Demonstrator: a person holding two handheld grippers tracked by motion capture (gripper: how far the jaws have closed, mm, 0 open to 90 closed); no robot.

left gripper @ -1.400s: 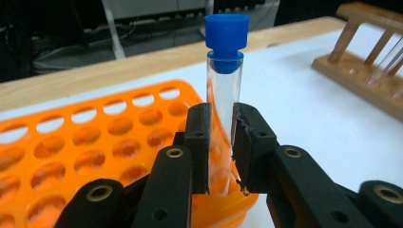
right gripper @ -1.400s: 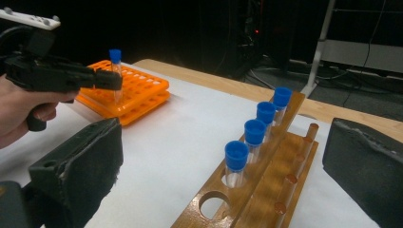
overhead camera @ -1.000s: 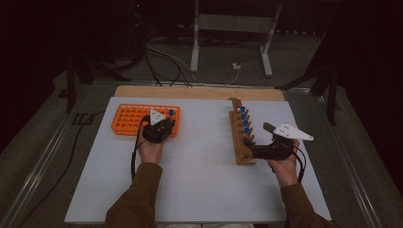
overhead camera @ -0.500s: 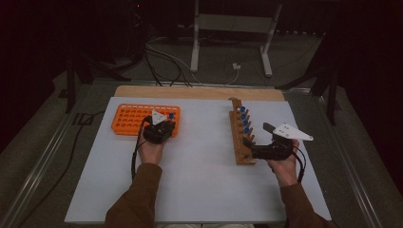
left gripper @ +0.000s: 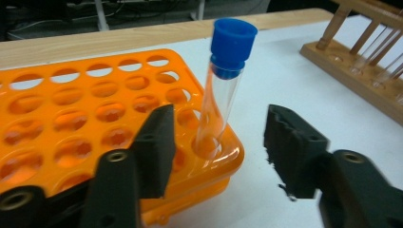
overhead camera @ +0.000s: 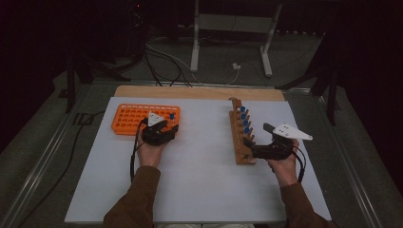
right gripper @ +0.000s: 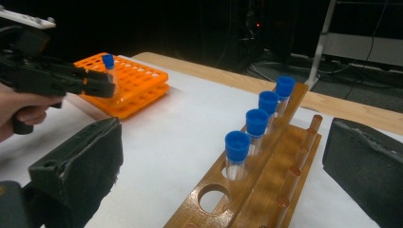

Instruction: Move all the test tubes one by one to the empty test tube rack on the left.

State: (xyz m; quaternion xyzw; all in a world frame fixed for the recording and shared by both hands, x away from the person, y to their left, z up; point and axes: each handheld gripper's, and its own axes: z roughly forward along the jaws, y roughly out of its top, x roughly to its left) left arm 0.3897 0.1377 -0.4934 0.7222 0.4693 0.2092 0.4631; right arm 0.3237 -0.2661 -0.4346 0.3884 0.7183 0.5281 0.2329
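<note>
A clear tube with a blue cap [left gripper: 221,95] stands in a corner hole of the orange rack [left gripper: 71,95]. My left gripper [left gripper: 221,147] has its jaws on either side of the tube. They have just been opening, and neither pad touches the glass. From above, the left gripper [overhead camera: 166,130] sits at the orange rack's [overhead camera: 128,118] right end, beside the tube [overhead camera: 172,115]. My right gripper [right gripper: 221,152] is open, its jaws wide around the near end of the wooden rack [right gripper: 266,190]. Several blue-capped tubes [right gripper: 256,123] stand in that rack.
The white mat [overhead camera: 199,180] covers the table, with a bare wooden strip [overhead camera: 199,92] along its far edge. The wooden rack [overhead camera: 240,152] runs front to back at the right. A metal stand [overhead camera: 228,28] and cables lie on the floor beyond.
The left gripper's jaws have parted around the tube in the orange rack. Both hands and both racks stay where they were.
</note>
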